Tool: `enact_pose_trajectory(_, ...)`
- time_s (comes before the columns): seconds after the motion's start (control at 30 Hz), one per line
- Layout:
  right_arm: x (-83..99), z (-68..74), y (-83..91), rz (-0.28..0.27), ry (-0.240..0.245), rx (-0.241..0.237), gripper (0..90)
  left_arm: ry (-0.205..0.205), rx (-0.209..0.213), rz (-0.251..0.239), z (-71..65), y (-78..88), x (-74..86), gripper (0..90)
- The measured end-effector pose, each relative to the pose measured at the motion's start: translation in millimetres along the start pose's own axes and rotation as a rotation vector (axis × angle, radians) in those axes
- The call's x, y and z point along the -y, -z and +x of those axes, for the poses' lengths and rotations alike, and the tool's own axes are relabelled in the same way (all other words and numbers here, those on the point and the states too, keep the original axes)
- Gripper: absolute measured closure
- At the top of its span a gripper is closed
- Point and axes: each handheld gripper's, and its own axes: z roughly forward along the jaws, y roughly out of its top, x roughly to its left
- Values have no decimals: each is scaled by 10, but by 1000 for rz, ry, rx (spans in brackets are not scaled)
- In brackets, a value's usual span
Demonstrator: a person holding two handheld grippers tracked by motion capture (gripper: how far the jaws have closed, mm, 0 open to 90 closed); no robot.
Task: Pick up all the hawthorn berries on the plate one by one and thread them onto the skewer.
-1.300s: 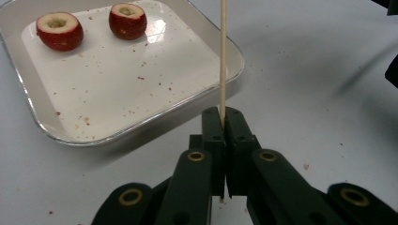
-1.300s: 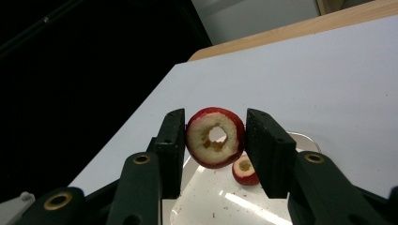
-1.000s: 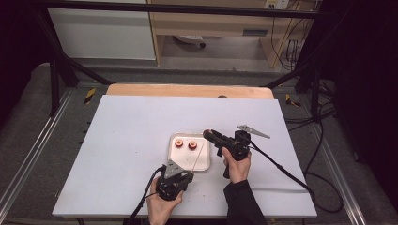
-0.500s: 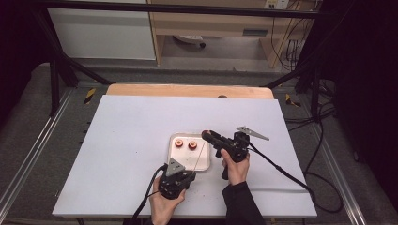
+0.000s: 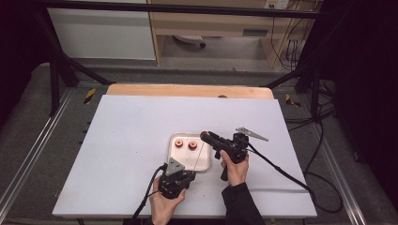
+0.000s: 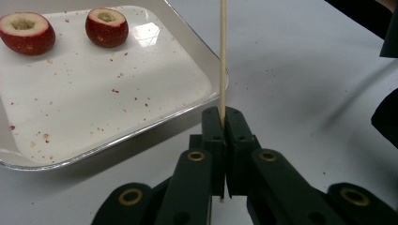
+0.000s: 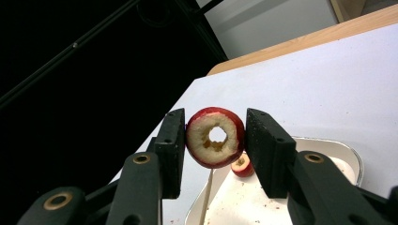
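1. While the left gripper (image 6: 224,123) pinches a thin wooden skewer (image 6: 222,56) between fully closed jaws, the stick stands up over the near right corner of the white tray (image 6: 94,108).
2. Right gripper (image 7: 213,140) is partly open and clamped on a cored red fruit (image 7: 215,137); the bored hole faces the camera, and the fruit hangs above the skewer tip and the tray.
3. Two more cored fruits (image 5: 186,144) sit side by side at the tray's far end; crumbs are scattered on the tray floor.
4. Judged step: threading the held fruit onto the skewer.
5. Risk: hole and tip are not lined up, so the point may hit flesh and split the ring or push it out of the jaws.
6. Risk: the skewer is thin and held only at its base; a sideways push could bend or snap it, or make it slide in the grip.
7. Risk: squeezing harder could crush the soft ring.
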Motion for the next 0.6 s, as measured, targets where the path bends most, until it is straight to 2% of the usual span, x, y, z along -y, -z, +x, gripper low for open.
enact_pose_trajectory(0.27,12,1,3,-10,32,4,596,25,20,0,0,4,-6,884)
enact_pose_trajectory(0.6,15,-3,-8,-25,36,5,596,50,31,-6,1,11,-19,884)
